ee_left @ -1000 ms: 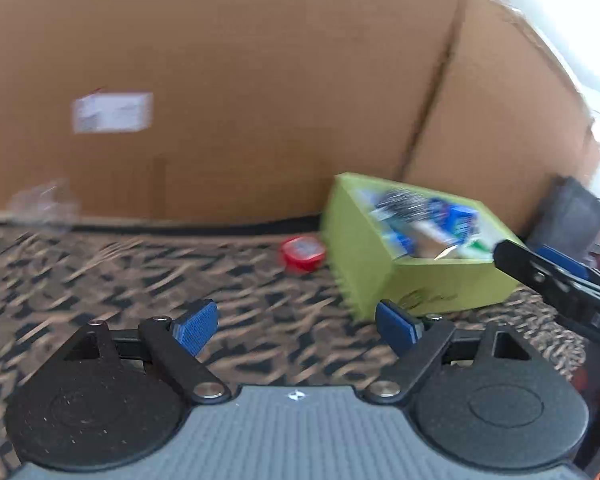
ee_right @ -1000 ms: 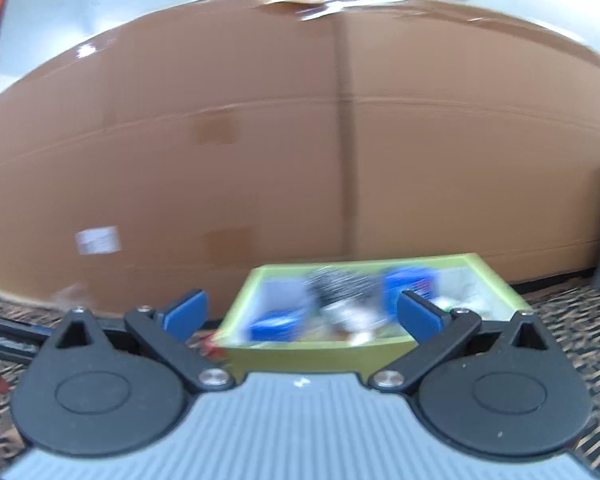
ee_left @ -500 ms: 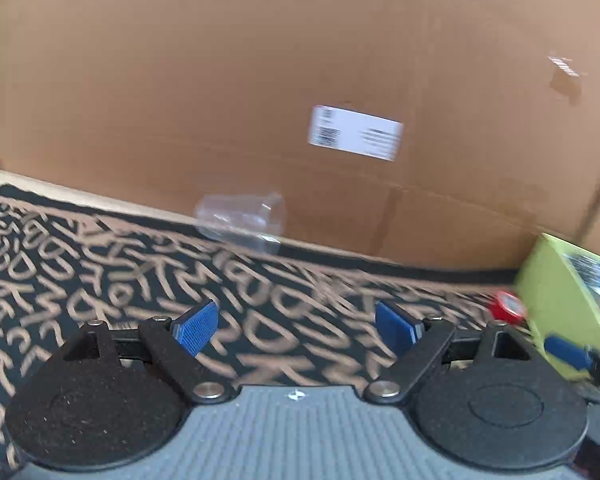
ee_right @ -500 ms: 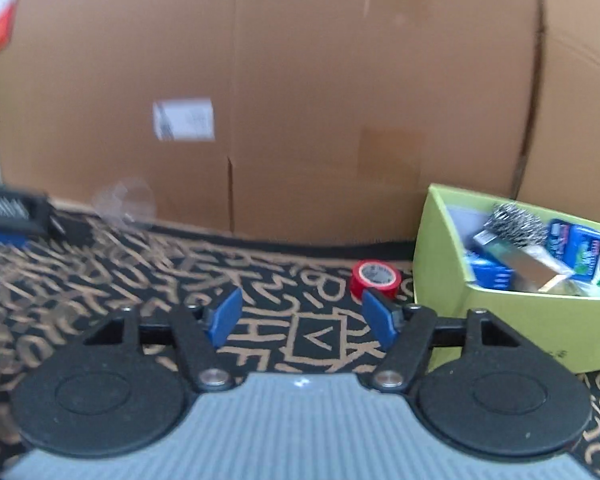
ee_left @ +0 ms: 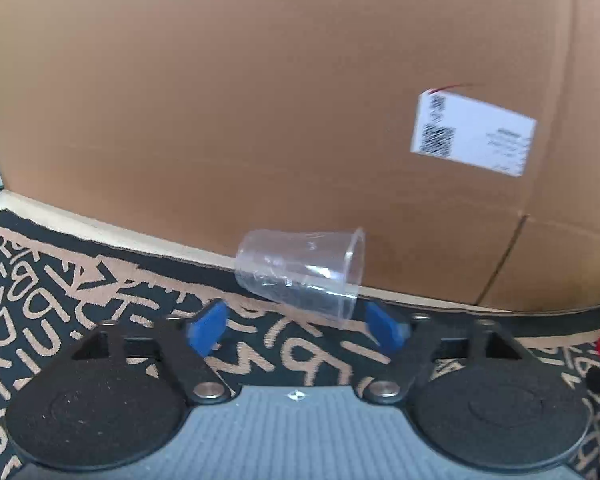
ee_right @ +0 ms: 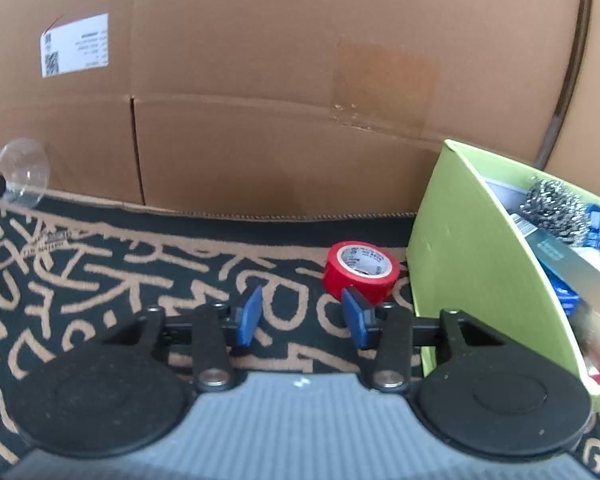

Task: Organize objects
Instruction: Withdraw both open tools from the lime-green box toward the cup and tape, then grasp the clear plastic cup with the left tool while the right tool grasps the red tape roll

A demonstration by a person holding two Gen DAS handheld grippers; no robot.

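Note:
A clear plastic cup lies on its side on the patterned rug, mouth to the right, close to the cardboard wall. My left gripper sits just short of it, jaws closing, the cup ahead of the blue pads and untouched. The cup also shows at the far left of the right wrist view. A red tape roll lies flat beside the green box. My right gripper is low over the rug, jaws closing on nothing, its right pad just in front of the roll.
A tall cardboard wall with a white label closes off the back. The green box holds a steel scourer, blue packs and a grey carton. The black rug with tan letters covers the floor.
The left view swung left from the green box onto the cup and drew close; its jaws narrowed. The right gripper dropped toward the tape roll, and its jaws went from wide to narrow.

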